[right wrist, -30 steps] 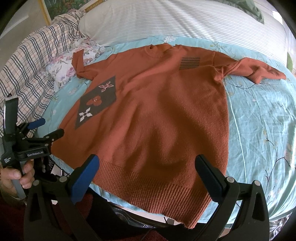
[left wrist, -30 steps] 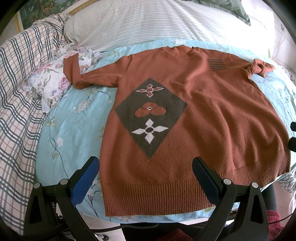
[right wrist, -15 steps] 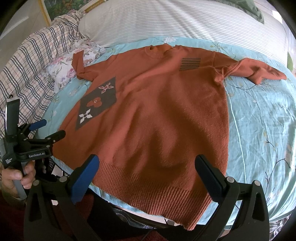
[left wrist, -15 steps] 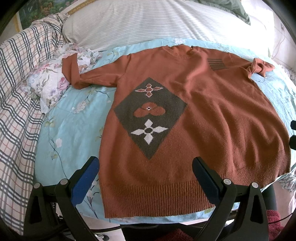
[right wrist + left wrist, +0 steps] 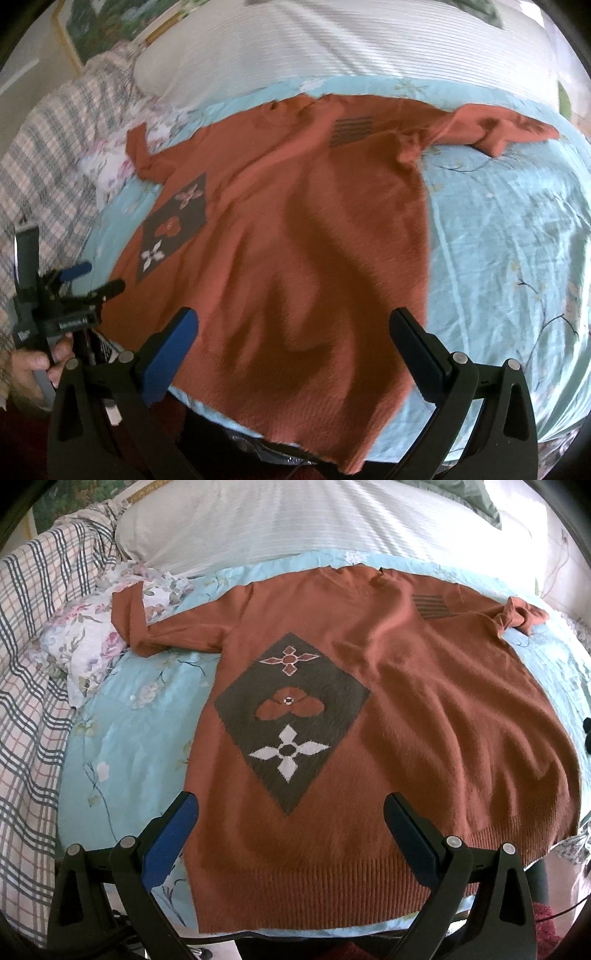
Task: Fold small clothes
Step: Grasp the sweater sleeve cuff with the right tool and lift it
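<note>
Both my jaws are wide open and hold nothing. My left gripper (image 5: 291, 834) hangs over the bottom band of the sweater (image 5: 406, 716), on the side with the dark diamond patch (image 5: 291, 720). My right gripper (image 5: 291, 350) hangs over the same bottom edge, on the plain side. I can see my left hand (image 5: 27, 363) holding its tool off to the side of the sweater.

The sweater lies flat and face up on the blue flowery sheet (image 5: 122, 738), neck away from me. One sleeve (image 5: 177, 631) sticks out past the patch side and bends up onto a flowery cloth (image 5: 85, 642). The other sleeve (image 5: 495, 129) is bunched up on the far side of the sweater.

I think no fold is made yet. To do it well, I should pinch only the edge of the sweater, not the sheet under it. Both sleeves should come in over the body first. I should lift slowly so the knit does not stretch or wrinkle, and line up the edges before I let go
</note>
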{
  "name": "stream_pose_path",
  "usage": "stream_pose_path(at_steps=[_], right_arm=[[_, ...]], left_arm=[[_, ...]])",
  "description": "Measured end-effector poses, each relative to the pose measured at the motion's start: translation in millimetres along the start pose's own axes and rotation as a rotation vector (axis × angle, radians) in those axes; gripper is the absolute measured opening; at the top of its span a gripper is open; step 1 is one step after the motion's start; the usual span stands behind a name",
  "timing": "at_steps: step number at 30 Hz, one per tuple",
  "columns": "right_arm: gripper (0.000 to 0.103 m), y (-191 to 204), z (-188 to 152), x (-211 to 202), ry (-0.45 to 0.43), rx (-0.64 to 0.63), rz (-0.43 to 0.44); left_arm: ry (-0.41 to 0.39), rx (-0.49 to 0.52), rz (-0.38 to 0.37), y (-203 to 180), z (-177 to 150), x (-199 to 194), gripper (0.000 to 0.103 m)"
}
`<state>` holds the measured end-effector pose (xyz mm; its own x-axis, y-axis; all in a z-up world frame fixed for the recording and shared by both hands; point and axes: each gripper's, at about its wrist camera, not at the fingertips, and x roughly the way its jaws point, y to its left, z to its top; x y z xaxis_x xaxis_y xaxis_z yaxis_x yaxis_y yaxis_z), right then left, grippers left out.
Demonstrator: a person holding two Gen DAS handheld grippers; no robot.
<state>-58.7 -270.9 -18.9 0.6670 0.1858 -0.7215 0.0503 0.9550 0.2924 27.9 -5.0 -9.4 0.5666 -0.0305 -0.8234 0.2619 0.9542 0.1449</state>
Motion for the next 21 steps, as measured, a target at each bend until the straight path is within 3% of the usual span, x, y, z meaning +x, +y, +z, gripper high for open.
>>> stream_pose_path(at_steps=[11, 21], right_arm=[[0.101, -117, 48, -7, -0.107, 0.255, -0.038], [0.070, -216, 128, 15, -0.158, 0.390, -0.159]], left_arm=[[0.035, 0.010, 0.004, -7, 14, 21, 0.101], [0.060, -0.004, -0.014, -10, 33, 39, 0.101]])
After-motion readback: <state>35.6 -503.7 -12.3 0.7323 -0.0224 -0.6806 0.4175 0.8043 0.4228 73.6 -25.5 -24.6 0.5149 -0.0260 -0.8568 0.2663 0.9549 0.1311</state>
